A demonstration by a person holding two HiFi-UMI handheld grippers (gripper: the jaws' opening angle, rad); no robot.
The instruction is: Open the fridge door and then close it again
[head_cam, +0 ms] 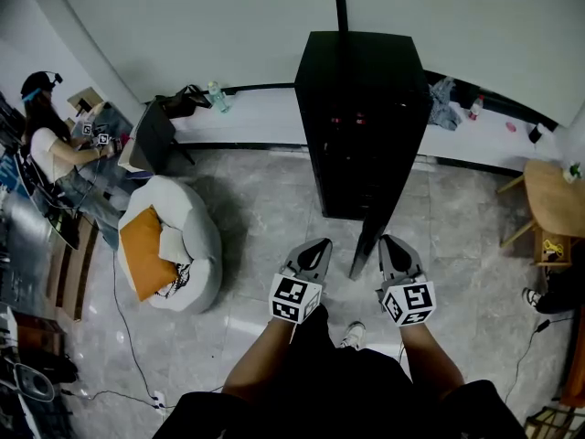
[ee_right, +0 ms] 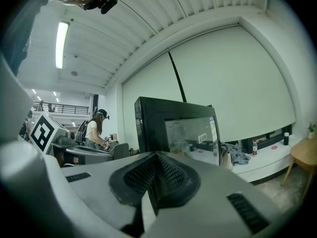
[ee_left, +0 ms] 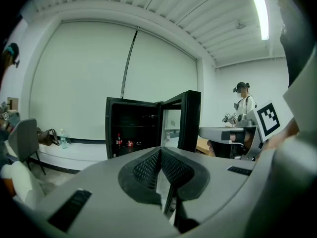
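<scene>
A tall black fridge (head_cam: 366, 108) stands against the back ledge with its glass-fronted door (head_cam: 370, 236) swung out towards me, edge on. My left gripper (head_cam: 318, 248) hovers just left of the door's free edge, and my right gripper (head_cam: 391, 245) just right of it, so the door lies between them. In the left gripper view the open fridge interior (ee_left: 131, 128) shows dark shelves and small red bottles (ee_left: 119, 141); the left gripper (ee_left: 161, 152) is shut with nothing in it. In the right gripper view the door (ee_right: 190, 133) fills the middle, ahead of the shut, empty right gripper (ee_right: 157, 157).
A white beanbag with an orange cushion (head_cam: 174, 245) lies on the floor to the left. A seated person (head_cam: 50, 149) and a dark chair (head_cam: 151, 135) are at far left. A round wooden table (head_cam: 553, 195) stands at right. The white ledge (head_cam: 247, 112) carries bottles and clothes.
</scene>
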